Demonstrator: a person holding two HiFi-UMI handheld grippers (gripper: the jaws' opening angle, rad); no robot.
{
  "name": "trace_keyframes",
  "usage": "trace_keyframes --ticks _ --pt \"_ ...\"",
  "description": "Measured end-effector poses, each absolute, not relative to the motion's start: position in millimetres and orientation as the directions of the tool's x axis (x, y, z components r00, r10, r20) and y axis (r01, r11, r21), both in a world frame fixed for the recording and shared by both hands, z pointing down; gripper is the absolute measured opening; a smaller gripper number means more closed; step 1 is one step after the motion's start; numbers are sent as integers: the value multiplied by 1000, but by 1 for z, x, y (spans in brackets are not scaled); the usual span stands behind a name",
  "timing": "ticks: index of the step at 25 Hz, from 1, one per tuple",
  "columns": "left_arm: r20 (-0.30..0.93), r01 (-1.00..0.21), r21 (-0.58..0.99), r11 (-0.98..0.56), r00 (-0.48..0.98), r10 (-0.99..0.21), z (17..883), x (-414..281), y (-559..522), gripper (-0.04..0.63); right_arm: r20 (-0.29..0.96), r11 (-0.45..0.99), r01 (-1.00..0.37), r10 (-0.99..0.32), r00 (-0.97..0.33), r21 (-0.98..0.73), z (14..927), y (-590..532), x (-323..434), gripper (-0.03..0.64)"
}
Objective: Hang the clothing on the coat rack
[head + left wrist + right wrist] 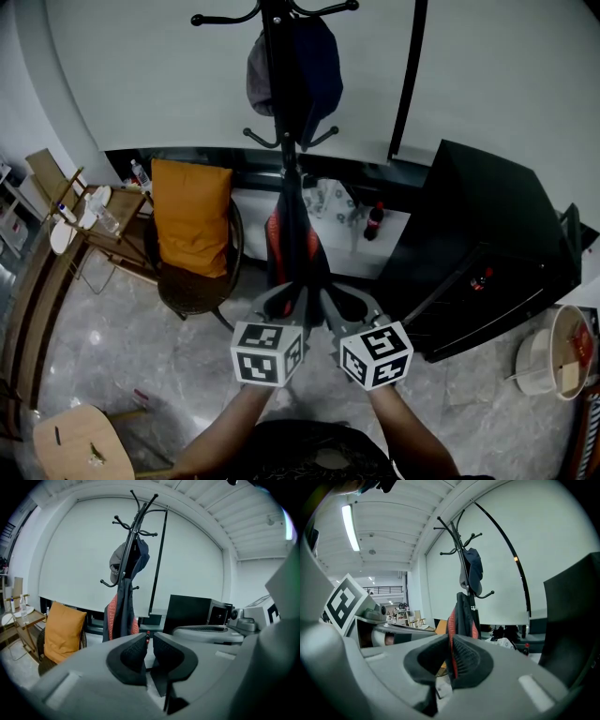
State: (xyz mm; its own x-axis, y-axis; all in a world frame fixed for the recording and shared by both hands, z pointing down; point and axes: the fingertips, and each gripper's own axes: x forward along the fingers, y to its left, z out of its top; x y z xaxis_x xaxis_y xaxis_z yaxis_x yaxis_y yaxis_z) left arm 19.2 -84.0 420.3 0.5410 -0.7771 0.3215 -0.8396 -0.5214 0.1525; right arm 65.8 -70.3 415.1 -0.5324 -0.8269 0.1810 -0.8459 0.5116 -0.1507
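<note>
Jacket (296,246), soft, floppy & prob light, hangs low on coat rack (274,66) just far of me; my right tongs (451,641) pinch its red edge, left tongs (150,638) a slit apart w/ nothing between, so I'd grab nr collar.

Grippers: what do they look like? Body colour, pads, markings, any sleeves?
Both look alike. The left gripper and right gripper have smooth grey moulded bodies and two rounded jaws lined with black ribbed pads. Each carries a white cube with black square markers: left cube, right cube. No cables show. The forearms are bare, with no sleeves in view.
</note>
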Motion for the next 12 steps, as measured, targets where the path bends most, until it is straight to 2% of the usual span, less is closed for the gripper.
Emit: trace_keyframes --ticks 12 --pt "321 -823 142 -551 564 -761 420 28 -77 15 183 518 -844 -824 -536 -139 414 -64 67 2"
